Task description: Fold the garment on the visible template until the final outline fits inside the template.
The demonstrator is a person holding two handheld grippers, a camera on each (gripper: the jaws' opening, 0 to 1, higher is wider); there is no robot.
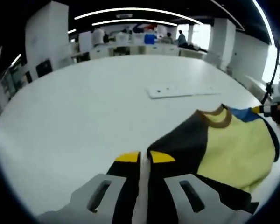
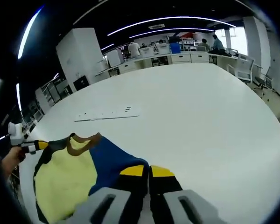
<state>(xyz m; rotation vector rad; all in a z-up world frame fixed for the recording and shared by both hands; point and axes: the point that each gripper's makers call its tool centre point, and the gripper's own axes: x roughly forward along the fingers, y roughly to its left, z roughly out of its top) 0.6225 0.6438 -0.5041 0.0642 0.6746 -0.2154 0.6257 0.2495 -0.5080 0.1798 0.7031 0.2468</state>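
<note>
Where the left gripper view looks out along its own jaws, the left gripper [image 1: 144, 157] shows both yellow-tipped jaws drawn almost together, with only a thin pale strip between them; the garment's dark cloth lies right against the right-hand jaw, but whether any cloth is pinched cannot be told.

Garment [image 1: 233, 149]: lies on the white table [image 1: 84, 112], to the right of and just ahead of those jaws. Pale yellow front, dark sleeve or shoulder panel next to the jaws, brown collar [image 1: 219, 117] at the far side, blue panel beyond the collar.

Right gripper [image 2: 149, 171], in the right gripper view: yellow-tipped jaws likewise nearly closed, a narrow slit between. The garment's blue panel [image 2: 109, 161] lies to the left of the jaws and reaches up to the left-hand one; a grip on it cannot be confirmed.

The other gripper [image 2: 30, 145] enters at the left edge of the right gripper view, a hand [image 2: 11, 161] behind it, its tip at the garment's far corner.

Flat white strip [image 1: 182, 91]: on the table beyond the garment, apart from it.

Background: office desks, white cabinets, several people, far off.
</note>
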